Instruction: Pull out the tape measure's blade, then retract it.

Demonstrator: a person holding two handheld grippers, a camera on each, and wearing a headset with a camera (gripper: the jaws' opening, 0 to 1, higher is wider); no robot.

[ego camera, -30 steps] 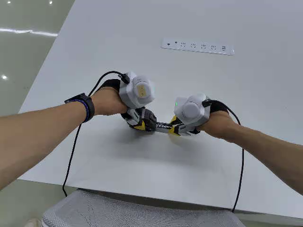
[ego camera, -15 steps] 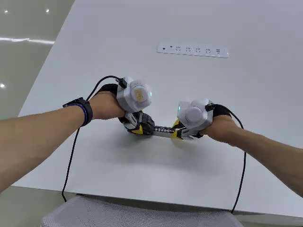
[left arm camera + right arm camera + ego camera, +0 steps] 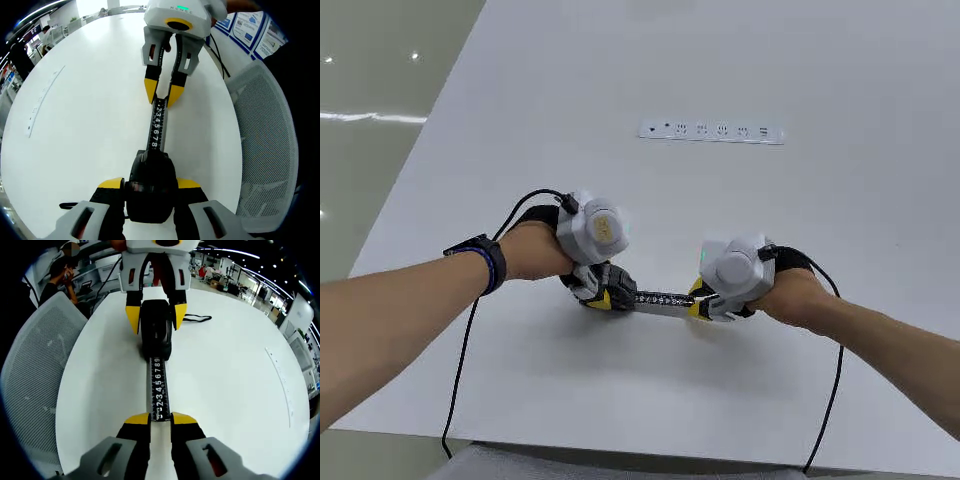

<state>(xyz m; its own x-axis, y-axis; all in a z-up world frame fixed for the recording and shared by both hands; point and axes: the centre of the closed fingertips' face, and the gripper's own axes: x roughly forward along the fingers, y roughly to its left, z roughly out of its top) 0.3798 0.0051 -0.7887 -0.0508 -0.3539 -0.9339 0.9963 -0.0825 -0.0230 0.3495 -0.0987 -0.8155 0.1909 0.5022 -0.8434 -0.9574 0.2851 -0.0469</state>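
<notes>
Blade [image 3: 158, 385] (thin, probably springy) is being pinched at its tip by right gripper [image 3: 160, 418], left gripper [image 3: 150, 183] clamping the hard case [image 3: 156, 327].

White table [image 3: 570, 90], white power strip [image 3: 711, 131] lying flat toward the far edge

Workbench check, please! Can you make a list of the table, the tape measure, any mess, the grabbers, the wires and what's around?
Surface: white table, smooth and plain.
Job's things: black tape measure case; blade pulled partly out, printed numbers showing.
Clutter: a white power strip, further back on the table.
Grippers: left gripper shut on the case; right gripper shut on the blade's end.
Cables: a black cable trails from each gripper.
Surroundings: grey mesh chair at the table's edge; shiny floor beside.
</notes>
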